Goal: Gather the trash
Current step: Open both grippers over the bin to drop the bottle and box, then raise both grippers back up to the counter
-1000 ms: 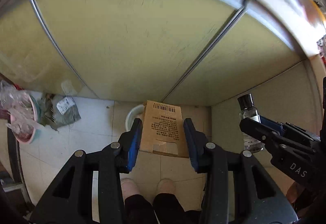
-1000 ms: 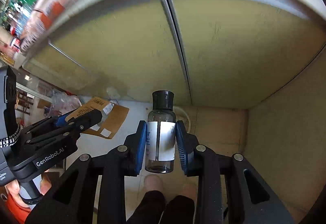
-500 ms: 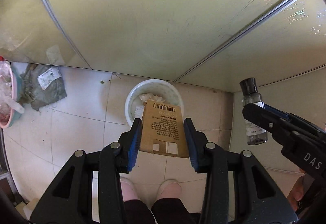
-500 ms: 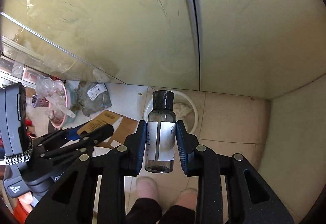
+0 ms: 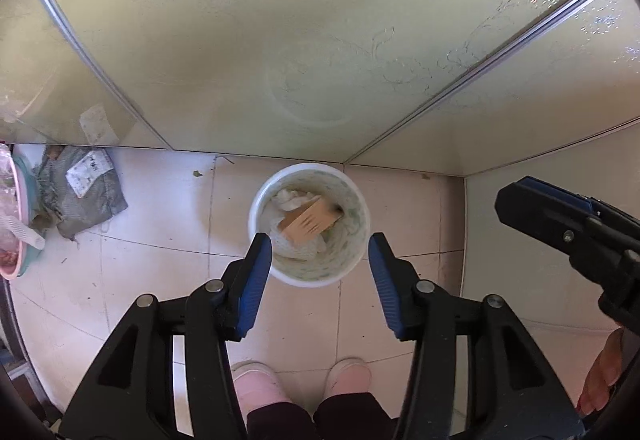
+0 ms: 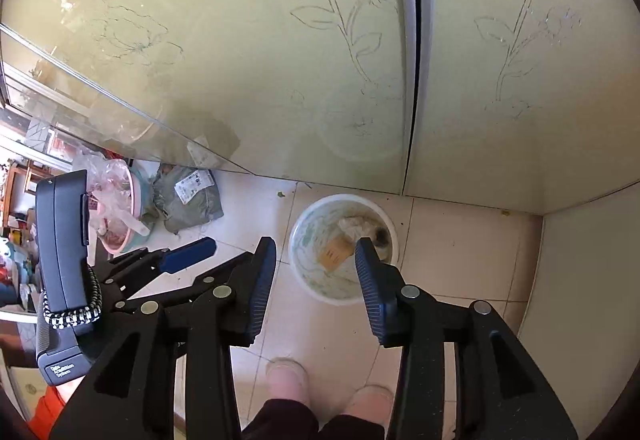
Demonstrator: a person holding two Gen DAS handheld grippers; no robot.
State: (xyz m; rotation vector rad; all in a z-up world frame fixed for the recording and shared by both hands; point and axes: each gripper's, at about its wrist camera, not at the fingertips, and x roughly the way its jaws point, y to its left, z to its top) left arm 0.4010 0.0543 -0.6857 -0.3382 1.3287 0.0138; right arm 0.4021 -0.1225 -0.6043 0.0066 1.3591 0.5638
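Both grippers hang over a white bin (image 5: 308, 278) on the tiled floor, and both are empty. The left gripper (image 5: 320, 272) has its jaws spread wide with nothing between them; the right gripper (image 6: 316, 280) is likewise wide open and holds nothing.

Inside the bin lie a brown card (image 5: 310, 222) on crumpled white paper (image 5: 294, 199), and a dark bottle cap (image 6: 382, 236) shows at the far side in the right view. That part of the collecting looks done.

To the left, well apart from the bin, a grey bag (image 5: 82, 191) with a white label lies on the floor beside a pink basin (image 6: 120, 215) stuffed with plastic. The bag looks like trash left to pick up, though that is a judgement.
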